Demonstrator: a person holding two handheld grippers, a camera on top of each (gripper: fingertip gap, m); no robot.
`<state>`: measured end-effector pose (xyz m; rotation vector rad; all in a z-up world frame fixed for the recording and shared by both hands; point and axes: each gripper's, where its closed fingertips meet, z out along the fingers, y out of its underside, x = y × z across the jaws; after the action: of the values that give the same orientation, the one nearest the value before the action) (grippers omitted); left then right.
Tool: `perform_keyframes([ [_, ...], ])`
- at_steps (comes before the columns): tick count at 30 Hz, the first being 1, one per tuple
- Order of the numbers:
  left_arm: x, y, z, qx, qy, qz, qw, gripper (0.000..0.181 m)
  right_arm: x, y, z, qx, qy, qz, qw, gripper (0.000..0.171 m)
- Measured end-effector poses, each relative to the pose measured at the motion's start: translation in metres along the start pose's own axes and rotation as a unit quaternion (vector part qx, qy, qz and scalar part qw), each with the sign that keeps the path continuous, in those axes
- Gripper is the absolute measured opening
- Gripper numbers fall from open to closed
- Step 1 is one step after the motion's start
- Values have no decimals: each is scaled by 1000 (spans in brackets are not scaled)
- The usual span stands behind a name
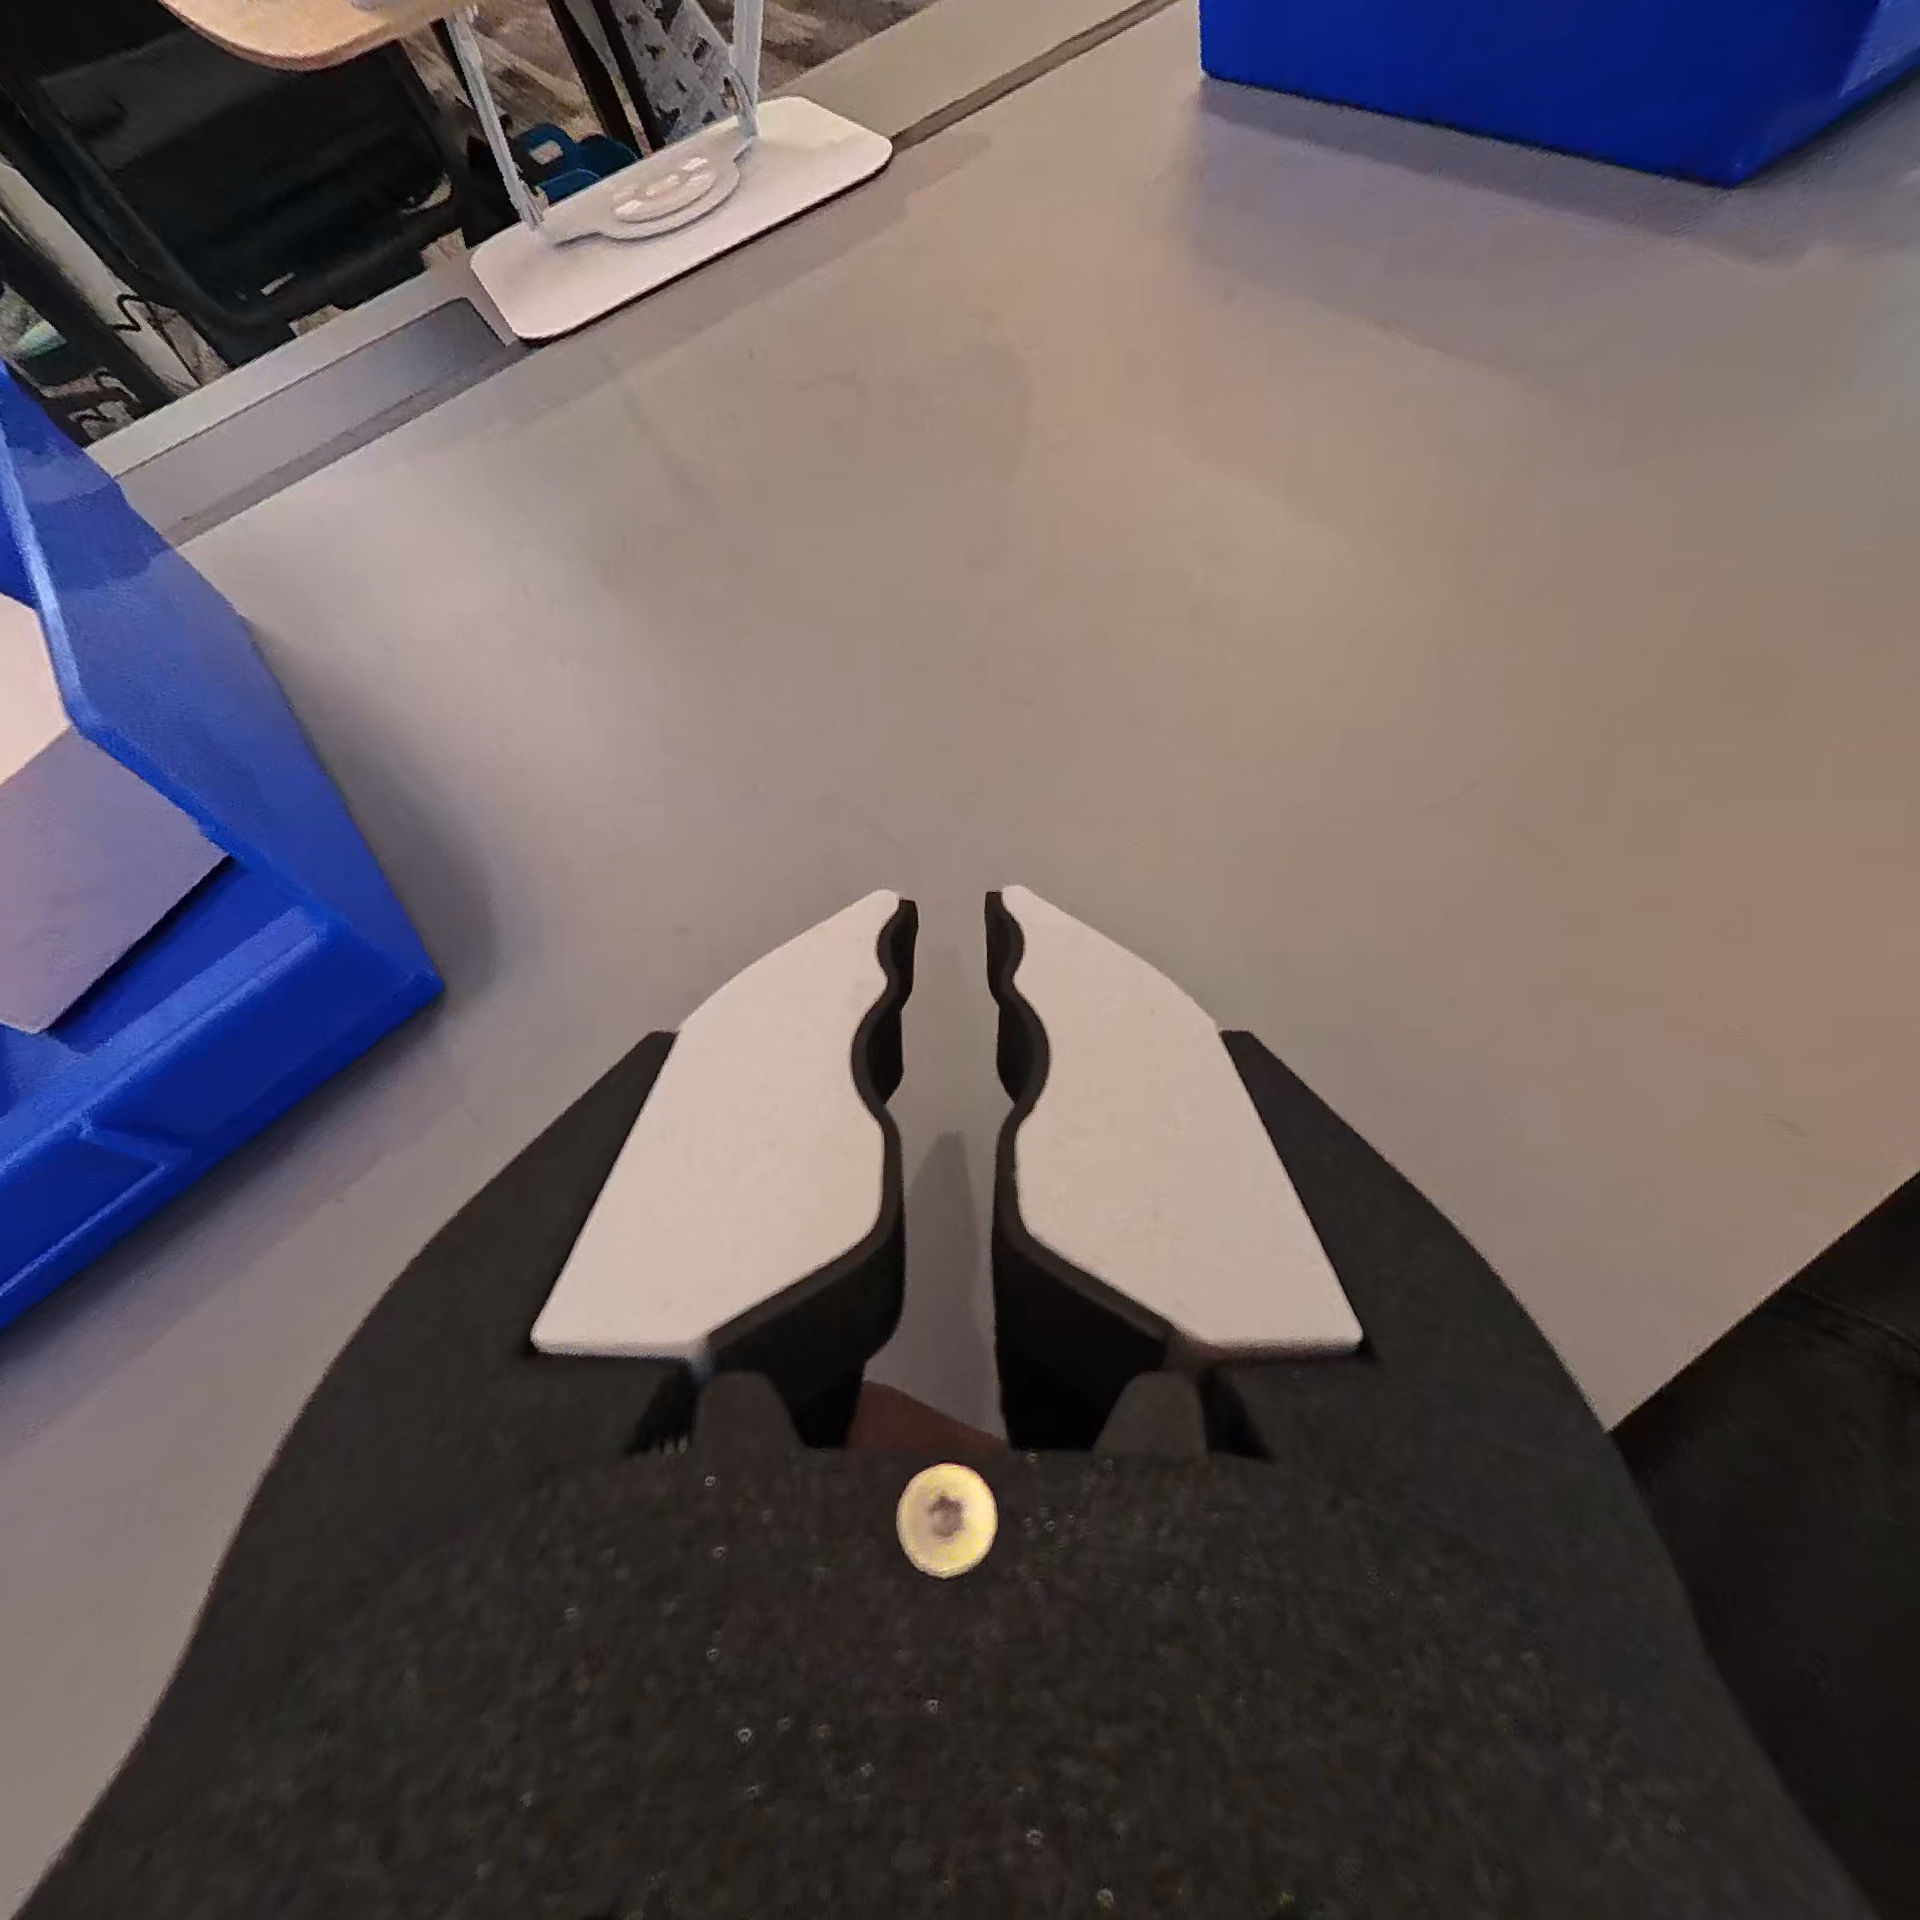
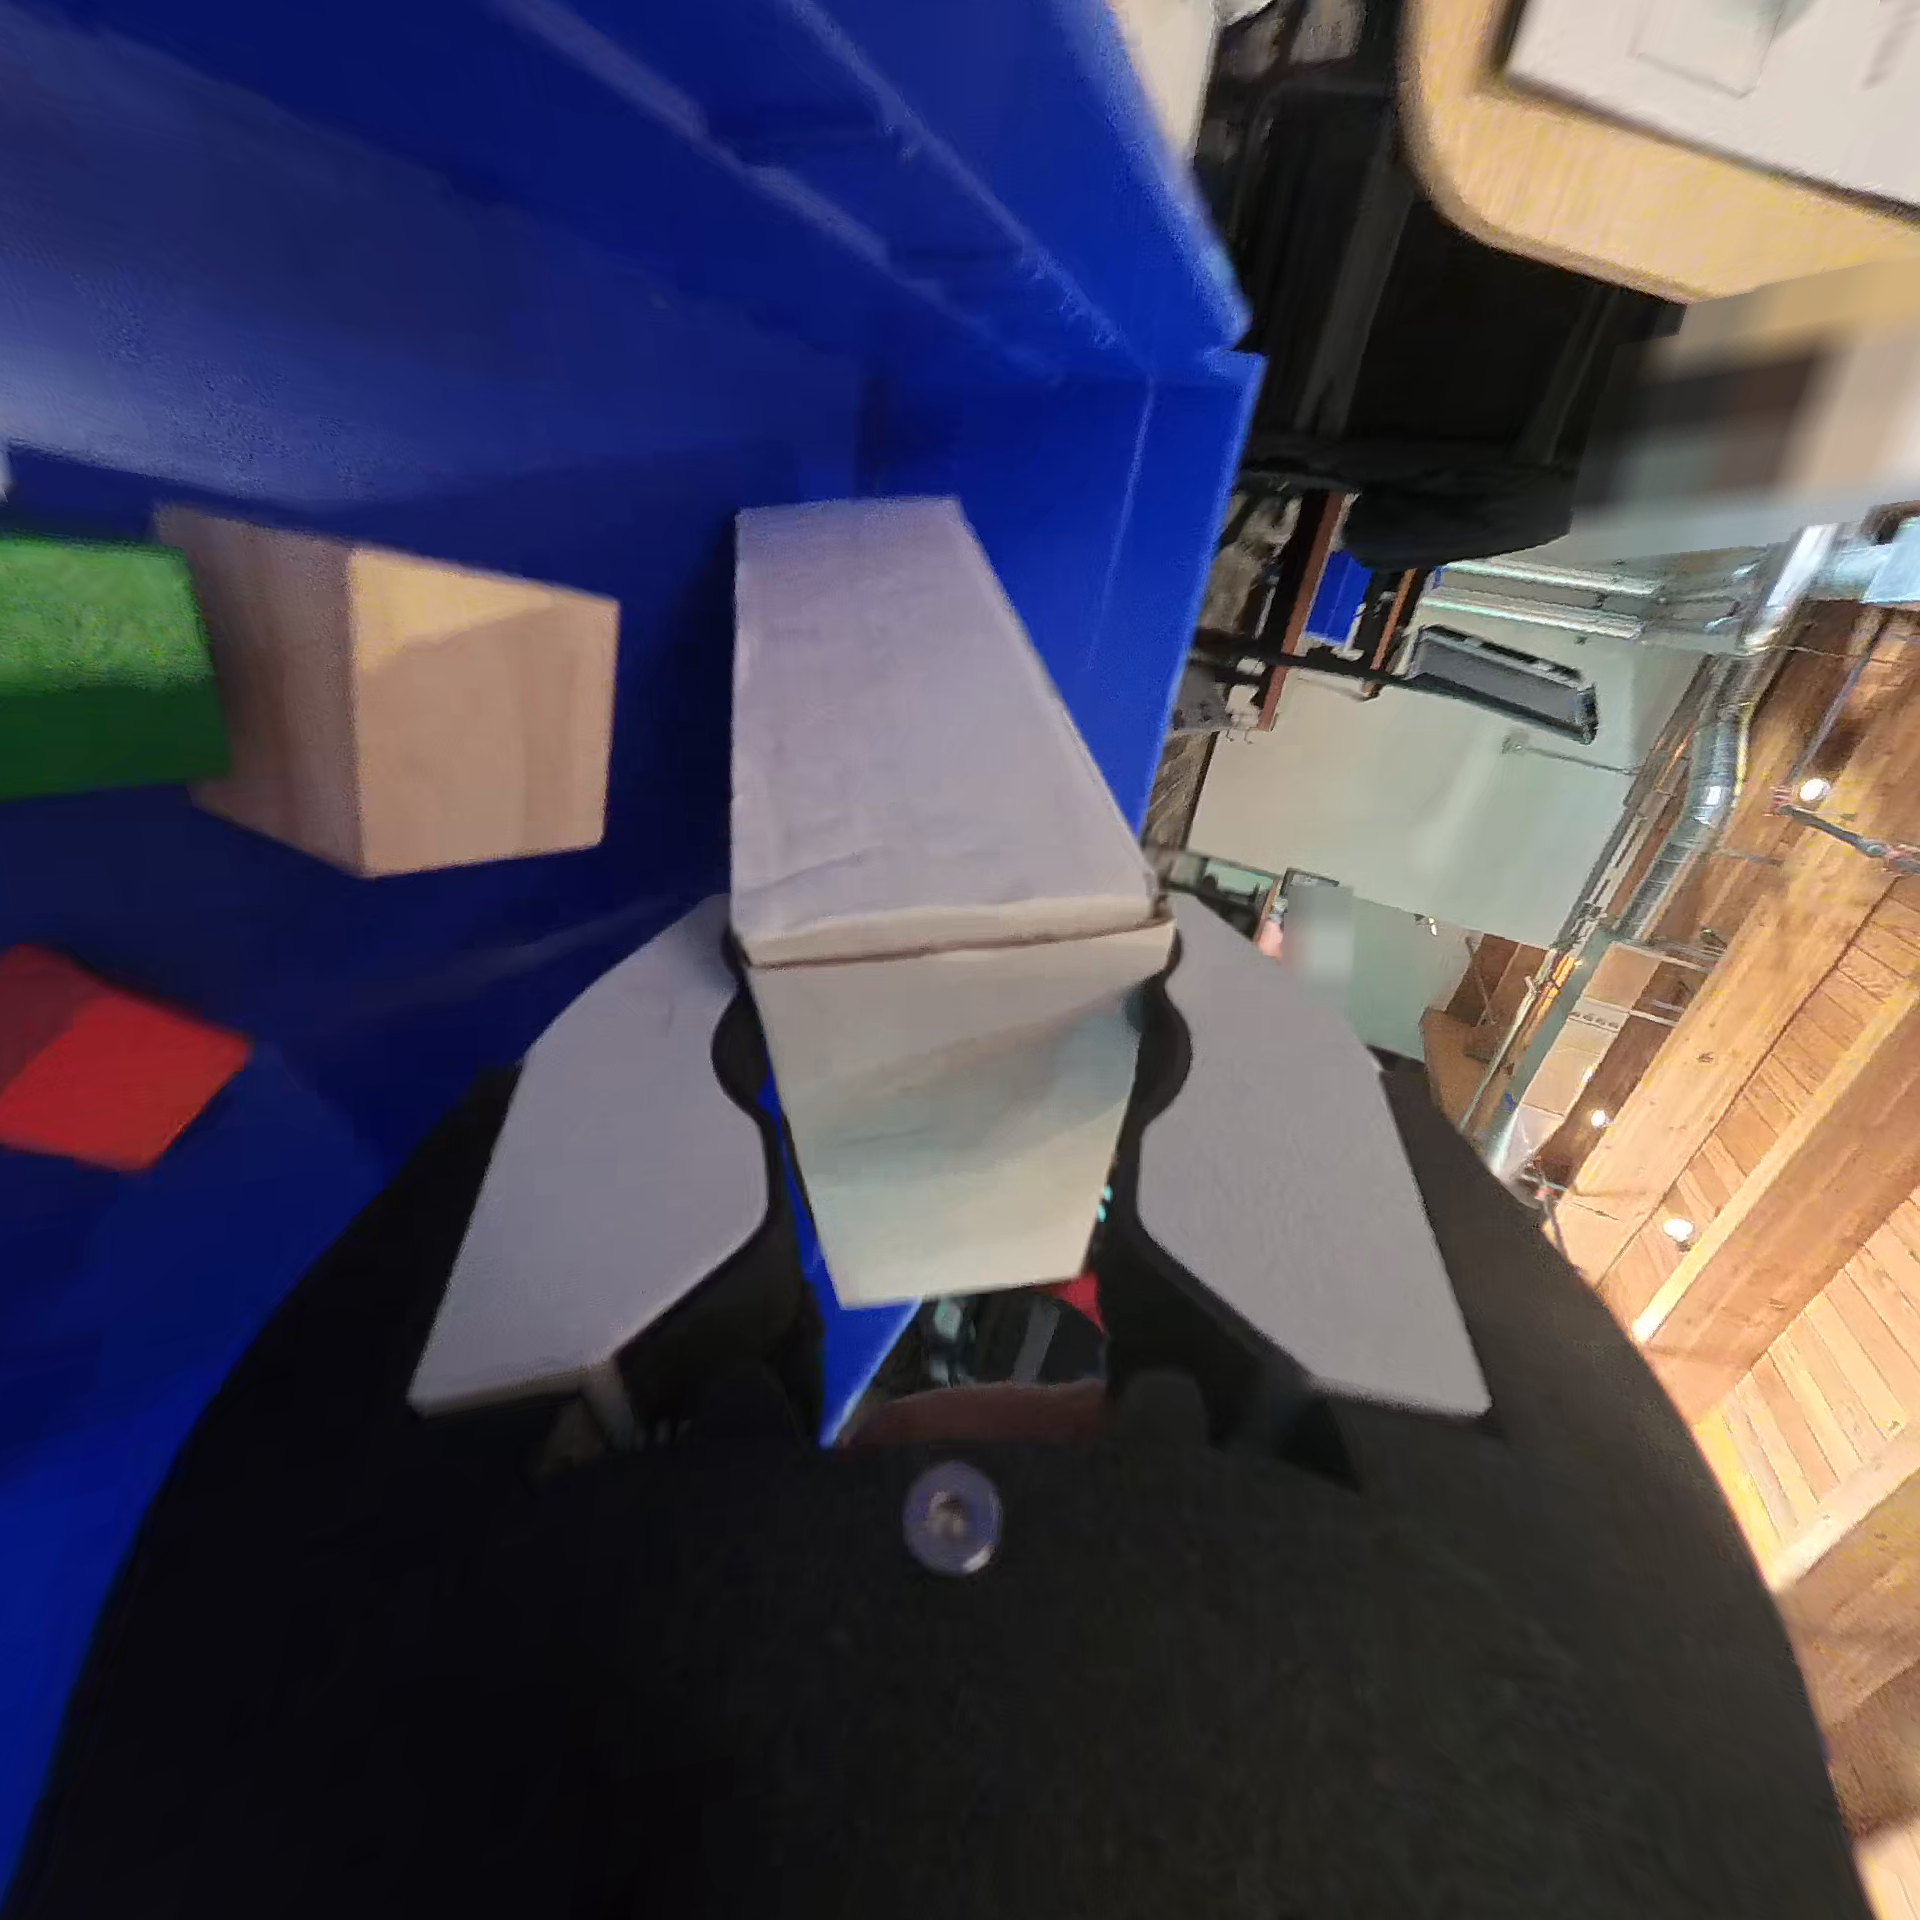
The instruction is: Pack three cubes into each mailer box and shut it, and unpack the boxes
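In the right wrist view my right gripper (image 2: 948,935) is shut on a closed white mailer box (image 2: 914,727), gripping it by its narrow end. The view is tilted. The box is held against the inside of a blue bin (image 2: 623,312), near its corner. In that bin lie a plain wooden cube (image 2: 416,707), a green cube (image 2: 94,675) and a red cube (image 2: 104,1060), all to the left of the box. In the left wrist view my left gripper (image 1: 951,914) hangs over the bare grey table (image 1: 1143,623), its jaws nearly together with nothing between them.
A blue bin (image 1: 187,831) at the left of the left wrist view holds a white box (image 1: 73,862). Another blue bin (image 1: 1558,83) stands at the far right. A white stand base (image 1: 686,218) sits at the table's far edge. The table's near edge is at the lower right. About 50 centimetres separates my left fingertips from my right.
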<state>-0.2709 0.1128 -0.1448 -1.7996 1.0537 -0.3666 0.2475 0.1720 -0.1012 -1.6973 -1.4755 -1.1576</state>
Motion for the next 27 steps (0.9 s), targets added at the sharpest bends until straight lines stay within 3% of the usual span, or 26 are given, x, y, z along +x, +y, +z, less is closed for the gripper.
perform_keyframes([
  [5, -5, 1, -3, 1, -1, -12, 1000, 12, -35, 17, -15, -63, -93, -67, 991, 63],
  [11, -2, -1, -2, 2, 7, -17, 1000, 12, -42, 29, -22, -123, -123, -19, 985, 70],
  [14, 1, -4, -3, 5, 13, -14, 1000, 13, -36, 26, -39, -136, -123, 65, 981, 72],
  [16, 2, -3, -3, 4, 15, -11, 1000, 13, -34, 10, -55, -109, -137, 173, 969, 71],
  [18, 4, -2, -2, 2, 21, -11, 1000, 13, -45, -30, -75, -27, -222, 302, 927, 62],
  [20, 7, -2, -1, 0, 27, -11, 1000, 13, -42, -61, -84, 43, -260, 354, 897, 60],
  [24, 15, -4, 1, 1, 37, 1, 999, 13, -42, -66, -64, 16, -300, 266, 916, 61],
  [27, 21, -8, 3, 5, 43, 13, 999, 13, -56, -62, -42, -32, -368, 201, 907, 63],
])
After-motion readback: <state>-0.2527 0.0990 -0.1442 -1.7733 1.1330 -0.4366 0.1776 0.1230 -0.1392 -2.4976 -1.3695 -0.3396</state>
